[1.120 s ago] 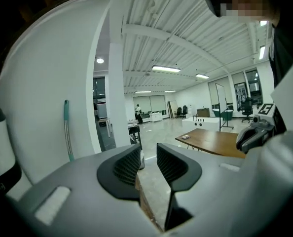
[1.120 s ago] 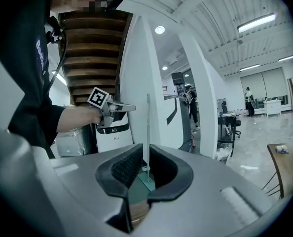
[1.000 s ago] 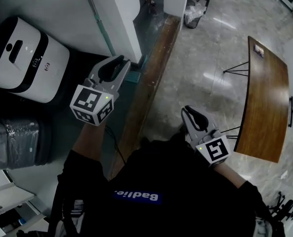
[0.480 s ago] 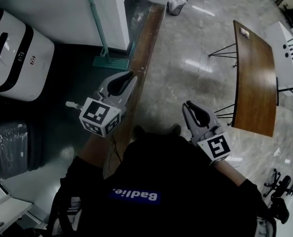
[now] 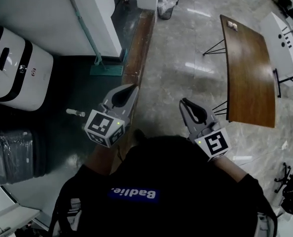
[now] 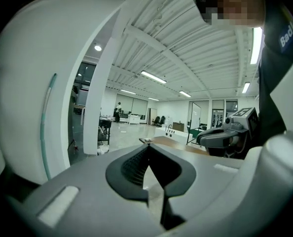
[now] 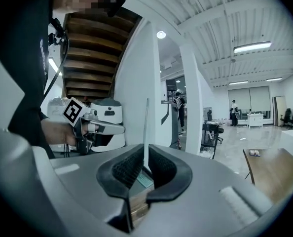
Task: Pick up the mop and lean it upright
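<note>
Ann: So, where is the mop?

Ben: The mop (image 5: 107,70) stands up against the white wall (image 5: 43,9). Its thin green pole leans on the wall. Its flat green head sits on the dark floor (image 5: 62,93), just beside a long brown wooden strip (image 5: 136,48).

Ann: Is a claw holding it?

Ben: No. Both claws are well apart from the mop, out in front of the person's black shirt (image 5: 176,181). The left gripper (image 5: 133,87) has its jaws pressed together, tip to tip, and they pinch nothing.

Ann: And the other claw?

Ben: The right gripper (image 5: 182,102) has its jaws a tiny bit apart, with just a thin slit. It holds nothing. In the right gripper view, the far-off mop pole shows through that slit.

Ann: What else is around?

Ben: A big white machine (image 5: 16,68) with a black band stands to the left of the mop. A small white thing (image 5: 76,113) lies on the dark floor near the left gripper. On the right, a wooden table (image 5: 247,68) stands on thin black legs on the shiny grey floor. A bin (image 5: 166,6) with a bag in it sits far off, past the wall.
</note>
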{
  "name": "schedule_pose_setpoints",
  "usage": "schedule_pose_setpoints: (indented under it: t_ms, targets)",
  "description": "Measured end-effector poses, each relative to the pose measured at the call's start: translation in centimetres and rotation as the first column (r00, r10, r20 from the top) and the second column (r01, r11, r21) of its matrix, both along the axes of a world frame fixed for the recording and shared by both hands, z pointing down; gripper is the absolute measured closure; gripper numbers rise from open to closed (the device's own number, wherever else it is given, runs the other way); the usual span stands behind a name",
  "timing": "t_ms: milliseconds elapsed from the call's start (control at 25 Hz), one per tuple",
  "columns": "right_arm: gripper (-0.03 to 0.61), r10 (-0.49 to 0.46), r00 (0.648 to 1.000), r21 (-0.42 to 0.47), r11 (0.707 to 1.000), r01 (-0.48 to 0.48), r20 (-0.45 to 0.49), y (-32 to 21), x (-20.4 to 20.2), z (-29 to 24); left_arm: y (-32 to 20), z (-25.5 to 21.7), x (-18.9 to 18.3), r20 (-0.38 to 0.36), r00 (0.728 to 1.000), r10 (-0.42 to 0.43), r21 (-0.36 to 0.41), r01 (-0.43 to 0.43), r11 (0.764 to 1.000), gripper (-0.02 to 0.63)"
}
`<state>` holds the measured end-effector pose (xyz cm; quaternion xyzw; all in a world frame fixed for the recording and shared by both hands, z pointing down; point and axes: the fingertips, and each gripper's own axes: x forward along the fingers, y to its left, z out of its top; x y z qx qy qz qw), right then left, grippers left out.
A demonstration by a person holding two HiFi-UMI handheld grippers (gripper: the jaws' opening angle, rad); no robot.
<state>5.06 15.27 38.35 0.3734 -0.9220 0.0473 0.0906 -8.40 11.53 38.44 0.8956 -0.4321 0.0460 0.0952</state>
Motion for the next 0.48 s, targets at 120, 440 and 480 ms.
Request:
schedule_pose_setpoints:
  t_ms: [120, 440, 480]
  targets:
    - [0.574, 0.024, 0.998, 0.014, 1.000, -0.025, 0.063, 0.3, 2.7, -0.6, 1.3, -1.0, 5.0, -0.009, 0.998, 0.059, 0.004, -0.059, 0.998, 0.594]
    - [0.577, 0.038, 0.991, 0.025, 0.999, -0.042, 0.126, 1.2, 7.7, -1.0, 4.2, -4.1, 15.2, 0.001, 0.976, 0.220, 0.090, -0.219, 0.972, 0.594]
    - [0.577, 0.048, 0.990, 0.023, 0.998, -0.052, 0.135, 1.2, 8.2, -0.9, 4.5, -3.9, 16.0, 0.000, 0.972, 0.235, 0.090, -0.234, 0.968, 0.594]
